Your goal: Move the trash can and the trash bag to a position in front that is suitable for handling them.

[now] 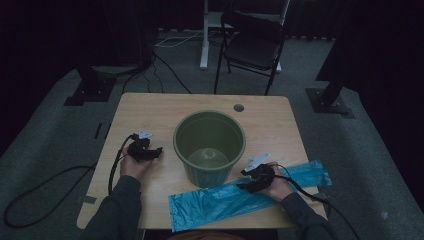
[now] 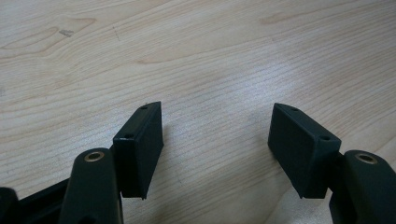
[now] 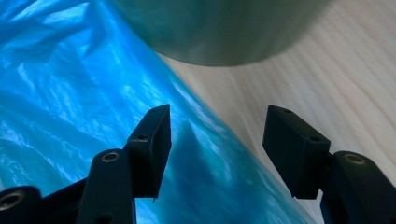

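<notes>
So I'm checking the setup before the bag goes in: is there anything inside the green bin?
No, the green bin shows a bare bottom in the high view, with the blue bag lying flat beside it.

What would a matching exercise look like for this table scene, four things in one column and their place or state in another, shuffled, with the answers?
Things:
1. green bucket
2. blue plastic bag
3. left gripper
4. folding chair

Places or states:
A. lies flat along the table's near edge
B. on the floor beyond the table
C. upright mid-table, empty
D. jaws open over bare wood

Pairs: 1-C, 2-A, 3-D, 4-B
</notes>
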Motion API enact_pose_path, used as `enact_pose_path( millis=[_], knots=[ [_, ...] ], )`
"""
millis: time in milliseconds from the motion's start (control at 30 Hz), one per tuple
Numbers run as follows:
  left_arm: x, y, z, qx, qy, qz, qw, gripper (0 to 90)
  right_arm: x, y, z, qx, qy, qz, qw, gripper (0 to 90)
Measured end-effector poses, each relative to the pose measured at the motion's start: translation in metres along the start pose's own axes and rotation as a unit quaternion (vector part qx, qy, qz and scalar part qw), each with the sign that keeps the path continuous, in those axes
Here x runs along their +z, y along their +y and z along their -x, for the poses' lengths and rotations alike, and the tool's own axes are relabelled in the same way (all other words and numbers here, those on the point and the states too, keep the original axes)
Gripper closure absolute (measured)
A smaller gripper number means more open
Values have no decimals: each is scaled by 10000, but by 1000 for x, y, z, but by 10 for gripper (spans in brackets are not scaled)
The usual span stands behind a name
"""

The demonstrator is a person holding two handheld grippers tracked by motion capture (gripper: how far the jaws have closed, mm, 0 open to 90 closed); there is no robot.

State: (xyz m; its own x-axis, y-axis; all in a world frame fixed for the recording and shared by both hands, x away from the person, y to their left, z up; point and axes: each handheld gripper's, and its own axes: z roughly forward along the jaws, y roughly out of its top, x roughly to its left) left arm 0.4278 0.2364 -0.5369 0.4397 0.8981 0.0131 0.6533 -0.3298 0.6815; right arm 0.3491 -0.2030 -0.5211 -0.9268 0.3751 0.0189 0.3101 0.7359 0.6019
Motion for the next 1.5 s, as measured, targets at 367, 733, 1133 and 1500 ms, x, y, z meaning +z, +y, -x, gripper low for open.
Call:
enact_pose_path(
  millis=[367, 733, 1133, 1500],
  knots=[
    [0, 0, 0, -5, 1, 3, 10000, 355, -5, -10, 10, 150, -343, -343, 9987, 884],
    [0, 0, 0, -4, 2, 4, 10000, 355, -41, -52, 70, 1856, -1833, -484, 9642, 899],
    [0, 0, 0, -9, 2, 17, 10000, 356, -39, -28, 55, 965, -746, 207, 9923, 418],
    [1, 0, 0, -5, -2, 16, 10000, 355, -15, -22, 44, 358, -355, -392, 9980, 625]
  ],
)
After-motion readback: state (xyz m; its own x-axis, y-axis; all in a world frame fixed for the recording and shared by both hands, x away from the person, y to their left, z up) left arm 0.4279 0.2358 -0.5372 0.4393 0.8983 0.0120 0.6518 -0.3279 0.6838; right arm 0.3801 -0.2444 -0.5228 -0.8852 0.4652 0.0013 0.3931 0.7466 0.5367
